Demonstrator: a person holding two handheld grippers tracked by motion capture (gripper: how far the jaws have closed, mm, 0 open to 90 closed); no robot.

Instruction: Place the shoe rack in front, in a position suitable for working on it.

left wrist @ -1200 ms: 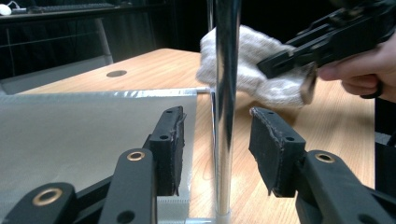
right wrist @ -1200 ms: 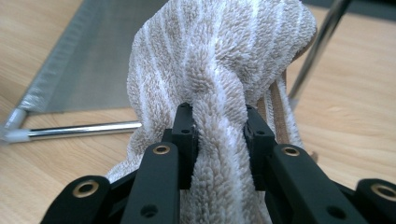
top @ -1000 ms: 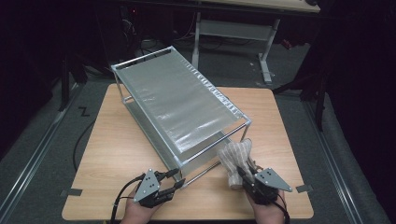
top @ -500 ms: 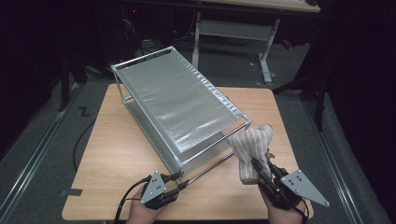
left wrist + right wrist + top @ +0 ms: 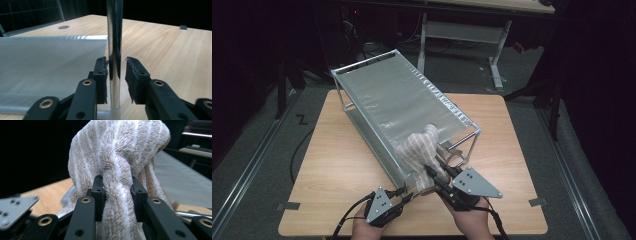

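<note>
The right gripper [image 5: 117, 192], jaws clamped on a soft, light beige-and-white striped terry towel [image 5: 117, 157], holds it over the silver mesh-topped metal rack [image 5: 402, 100], whose shiny upright post [image 5: 114, 50] the left gripper's [image 5: 117, 75] closing jaws straddle, one pad touching.

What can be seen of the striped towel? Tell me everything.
The striped towel is looped terry cloth in beige with paler stripes, bunched into a rumpled lump rather than spread flat. The right claw is shut on a twisted fold of it, the pads pressing from both sides, and the cloth bulges above them and hangs down below. In the high view the towel is held up in front of the near end of the metal rack, over the wooden table.
</note>
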